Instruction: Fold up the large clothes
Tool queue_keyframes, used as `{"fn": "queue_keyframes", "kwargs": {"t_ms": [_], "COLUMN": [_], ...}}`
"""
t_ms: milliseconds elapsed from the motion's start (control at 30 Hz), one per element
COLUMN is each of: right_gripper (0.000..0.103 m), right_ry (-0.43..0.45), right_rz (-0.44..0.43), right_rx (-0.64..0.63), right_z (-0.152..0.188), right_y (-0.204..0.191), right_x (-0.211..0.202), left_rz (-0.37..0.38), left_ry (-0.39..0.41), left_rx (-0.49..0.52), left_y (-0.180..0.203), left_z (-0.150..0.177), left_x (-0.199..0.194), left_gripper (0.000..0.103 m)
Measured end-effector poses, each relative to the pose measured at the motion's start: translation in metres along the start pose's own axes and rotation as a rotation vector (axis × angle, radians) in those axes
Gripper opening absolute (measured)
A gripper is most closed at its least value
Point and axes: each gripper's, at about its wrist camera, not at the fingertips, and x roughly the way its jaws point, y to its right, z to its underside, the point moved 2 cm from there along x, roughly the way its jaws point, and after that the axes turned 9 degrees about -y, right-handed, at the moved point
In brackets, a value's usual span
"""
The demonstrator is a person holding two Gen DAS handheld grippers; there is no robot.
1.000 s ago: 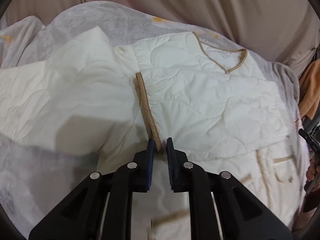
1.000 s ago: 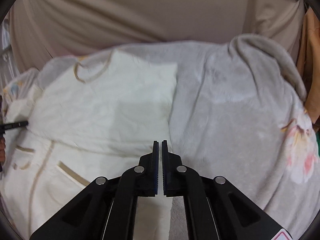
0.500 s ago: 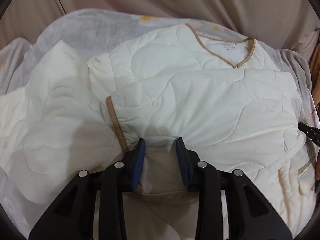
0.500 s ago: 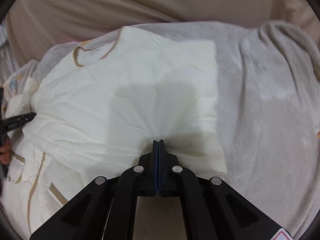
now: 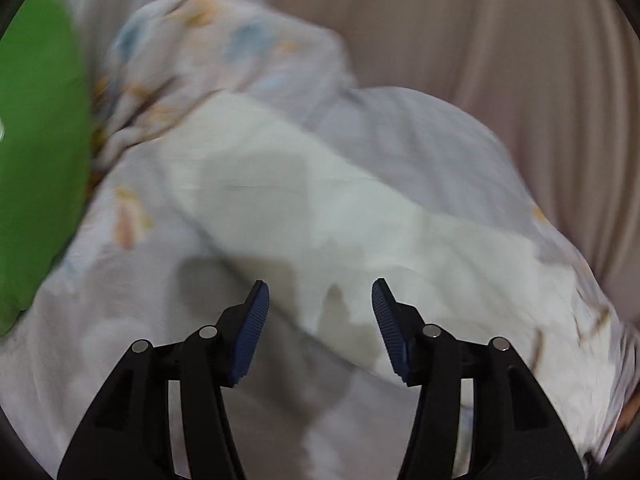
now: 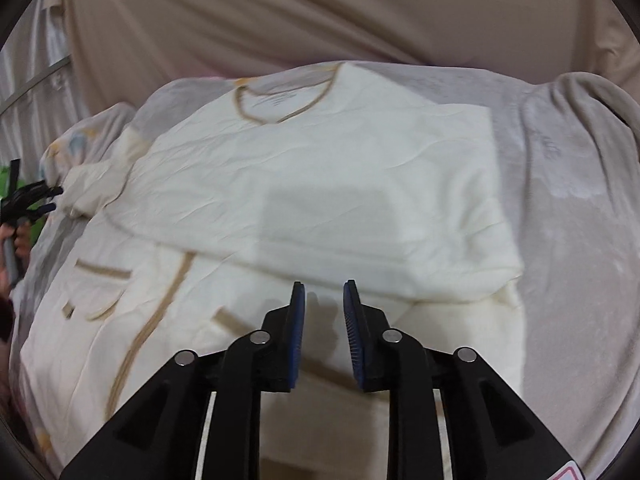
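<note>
Garment: a cream quilted jacket with tan trim (image 6: 304, 184) lies spread on a pale grey fleece blanket (image 6: 568, 208), its tan-edged V neckline toward the blanket's far edge.
Fold: one panel is laid across the chest; its straight edge runs parallel to the blanket's right edge, with bare blanket between them.
Lower part: tan-trimmed pockets and a front band lie toward the near left corner.
Right gripper (image 6: 323, 292): black arms, blue ribbed pads, jaws opening just over the fold's near hem, nothing between them.
Left gripper (image 5: 320, 294): jaws opening, roughly half spread, empty, above a blurred strip of cream cloth at the blanket's left edge.
Surroundings: a beige draped curtain (image 6: 320, 12) behind; a blurred green shape (image 5: 36, 152) at left.
</note>
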Motion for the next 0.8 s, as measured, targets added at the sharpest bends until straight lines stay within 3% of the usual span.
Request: {"fn": "queue_keyframes", "kwargs": {"t_ms": [133,200,267,333,467,567,700,800], "right_gripper": [0.030,0.034,0.035,0.035,0.037,0.038,0.038,0.040], "right_ry": [-0.018,-0.022,-0.017,-0.013,-0.009,-0.005,0.002,0.016], "right_rz": [0.005,0.012,0.019,0.010,-0.020,-0.026,-0.033,-0.055], "right_rx": [-0.055,-0.064,-0.057,-0.042,-0.014,-0.012,-0.010,0.009], "right_z": [0.015,0.023,0.028,0.030,0.034,0.034,0.034,0.036], "right_y": [-0.022,-0.027,-0.028,-0.027,-0.023,-0.023,-0.022,-0.020], "right_x": [0.006,0.010,0.012,0.013,0.015,0.016,0.015,0.013], "left_rz": [0.006,0.064,0.087,0.086,0.160,0.239,0.394,0.472], "left_ry": [-0.045,-0.053,-0.037,0.023,0.163,0.252,0.263,0.180], "left_rx": [-0.166,-0.204,-0.174,-0.109,0.082,0.300,0.598,0.811], "left_y": [-0.049,-0.052,-0.037,-0.013,0.080,0.177,0.302,0.381], "left_z": [-0.020,-0.025,-0.029,-0.039,-0.045,-0.019,0.056,0.132], "left_x": [0.035,0.045,0.042,0.027,-0.036,-0.091,-0.134,-0.131], "left_gripper": [0.050,0.038,0.011,0.006,0.004,0.004,0.005,0.006]}}
